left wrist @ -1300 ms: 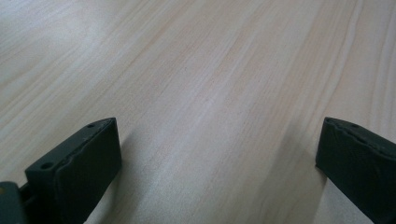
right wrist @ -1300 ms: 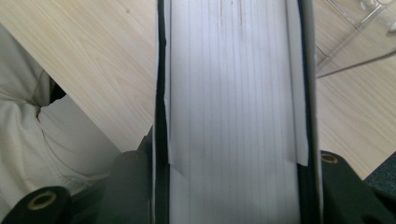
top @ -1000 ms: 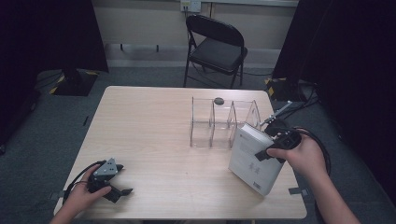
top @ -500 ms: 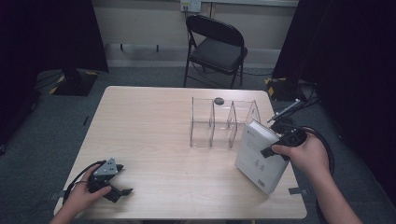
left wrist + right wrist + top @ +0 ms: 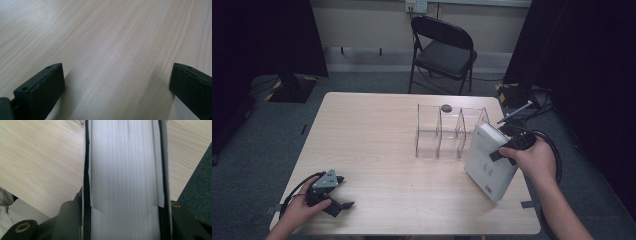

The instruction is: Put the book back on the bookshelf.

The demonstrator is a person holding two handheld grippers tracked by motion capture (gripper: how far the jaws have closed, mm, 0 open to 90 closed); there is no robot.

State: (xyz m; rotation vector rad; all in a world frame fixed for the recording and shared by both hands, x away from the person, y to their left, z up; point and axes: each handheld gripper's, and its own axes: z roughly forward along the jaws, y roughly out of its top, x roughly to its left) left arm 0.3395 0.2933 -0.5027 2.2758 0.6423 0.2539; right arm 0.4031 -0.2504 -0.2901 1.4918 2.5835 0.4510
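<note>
A light wooden tabletop (image 5: pixel 377 140) is seen beneath and around the jaws, its pale grain also spread out ahead of the left jaws (image 5: pixel 112 50). A small dark round object (image 5: pixel 446 107) is seen beyond the right jaws, at the far edge of the tabletop. A black folding chair (image 5: pixel 444 52) is placed on the grey carpet (image 5: pixel 362 80) well beyond both jaws. Dark curtains (image 5: pixel 262 40) are hung at either side, and a wall socket (image 5: pixel 416 6) is set above the chair.

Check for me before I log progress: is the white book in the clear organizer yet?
Out. The white book stands tilted on the table beside the clear organizer, clamped in the right tool.
</note>
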